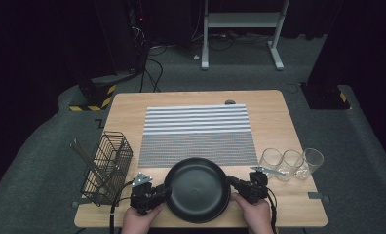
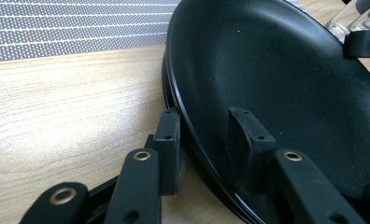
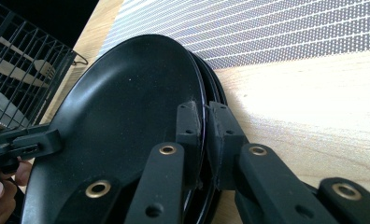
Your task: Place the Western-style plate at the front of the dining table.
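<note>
Beside the black plate point(image 1: 197, 189), three glasses point(image 1: 291, 163) stand close.

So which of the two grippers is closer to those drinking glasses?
The right gripper. It clamps the black plate's right rim, just left of the glasses. The left gripper sits at the plate's opposite rim, beside the wire basket.

High view overhead, tool views close, sharing black plate point(image 1: 197, 189)
</note>
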A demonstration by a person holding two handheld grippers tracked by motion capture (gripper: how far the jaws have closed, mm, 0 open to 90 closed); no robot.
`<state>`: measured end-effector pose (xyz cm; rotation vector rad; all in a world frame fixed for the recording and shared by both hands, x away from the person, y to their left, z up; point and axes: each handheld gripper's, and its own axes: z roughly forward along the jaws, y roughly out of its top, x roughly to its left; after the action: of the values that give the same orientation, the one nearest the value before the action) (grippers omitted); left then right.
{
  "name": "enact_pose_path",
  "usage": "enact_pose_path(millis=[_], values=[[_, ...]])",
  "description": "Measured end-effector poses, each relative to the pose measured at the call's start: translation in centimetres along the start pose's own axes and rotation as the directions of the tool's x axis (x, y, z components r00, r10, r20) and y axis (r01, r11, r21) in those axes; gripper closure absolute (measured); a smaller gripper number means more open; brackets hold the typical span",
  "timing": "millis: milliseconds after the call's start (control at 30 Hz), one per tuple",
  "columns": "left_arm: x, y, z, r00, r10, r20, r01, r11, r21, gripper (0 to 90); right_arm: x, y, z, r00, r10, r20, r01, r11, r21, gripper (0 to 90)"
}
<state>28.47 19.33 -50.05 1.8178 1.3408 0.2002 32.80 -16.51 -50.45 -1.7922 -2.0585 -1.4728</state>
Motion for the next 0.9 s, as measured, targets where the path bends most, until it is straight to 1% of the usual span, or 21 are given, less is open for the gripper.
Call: enact_pose_path(millis=[400,633,900], values=[[-0.03,0.13,-0.19,0.9999,0.007,-0.01,-0.007,1.0,0.001,65.9,0.19,0.07,0.27,0.9999,-0.008,0.008,0.008,1.0,-0.002,83.9],[-0.06,0.29,-0.36,0.9997,0.016,-0.018,-0.016,0.9999,0.0,66.3,0.3,0.14,0.44,0.9999,-0.012,0.006,0.012,1.0,0.001,84.6],[-0.08,0.37,-0.36,0.9997,0.015,-0.02,-0.015,0.9999,-0.004,66.7,0.27,0.23,0.54,0.9998,-0.019,0.0,0.019,1.0,-0.003,84.6]])
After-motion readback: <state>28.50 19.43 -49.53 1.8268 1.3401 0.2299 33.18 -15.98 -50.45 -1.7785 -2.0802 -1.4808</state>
